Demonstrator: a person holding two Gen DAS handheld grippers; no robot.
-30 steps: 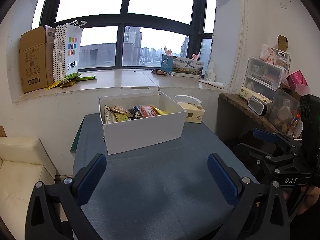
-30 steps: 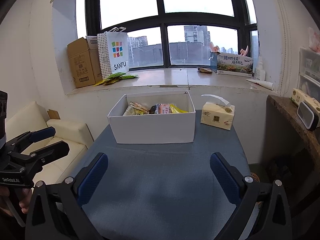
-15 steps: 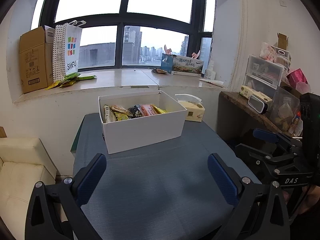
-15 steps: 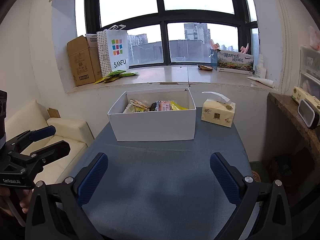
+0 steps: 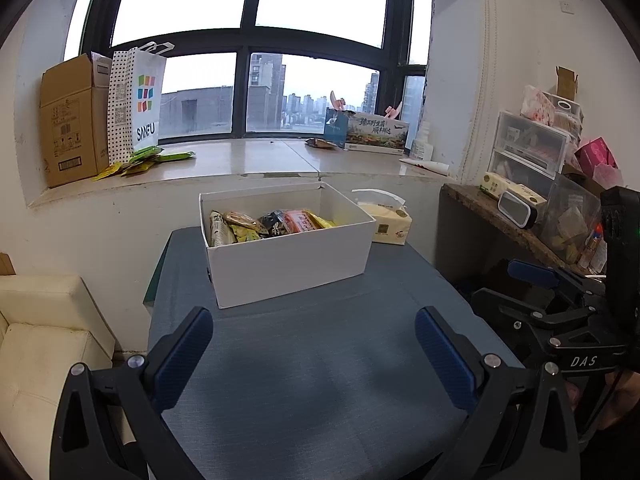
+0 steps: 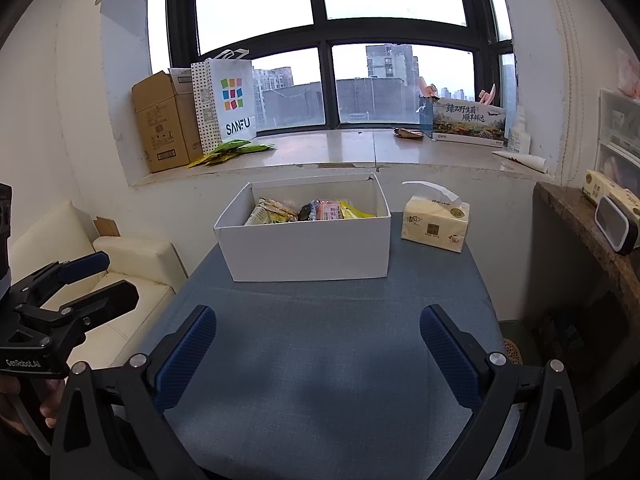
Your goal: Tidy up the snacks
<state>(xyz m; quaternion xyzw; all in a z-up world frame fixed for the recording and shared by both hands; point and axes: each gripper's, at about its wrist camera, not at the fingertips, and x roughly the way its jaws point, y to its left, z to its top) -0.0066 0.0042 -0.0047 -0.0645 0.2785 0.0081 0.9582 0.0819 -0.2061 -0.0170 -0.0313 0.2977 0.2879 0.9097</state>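
**Both tools idle, snacks already boxed**

Nearest the cameras, the left hand-held gripper (image 5: 314, 346) hangs above the blue desk (image 5: 320, 360) with its blue-padded fingers spread wide and nothing between them. The right hand-held gripper (image 6: 318, 346) is likewise released and empty. Each is level, pulled back from the work and pointed at the box, which reads as a resting or ready stance, not a reach. Each camera also catches the other tool off to its side, so the two are held apart, flanking the desk's front edge.

The stretch of desk in front of them is bare, so no packet is waiting to be picked up there.

Further on, towards the desk's back edge, stands the white box (image 6: 308, 248), open at the top. The snacks (image 5: 272, 222) lie inside it, packets crowded together below the rim; that looks like the sorted result, so the task seems finished or nearly so. Just beside the box, on its right, sits a tissue pack (image 6: 434, 226), apart from it and probably no part of the job.

Beyond, on the windowsill (image 6: 320, 152), a few green packets (image 6: 232, 150) lie at the foot of a shopping bag (image 6: 230, 100). Whether these count as snacks still to be gathered, I cannot tell.
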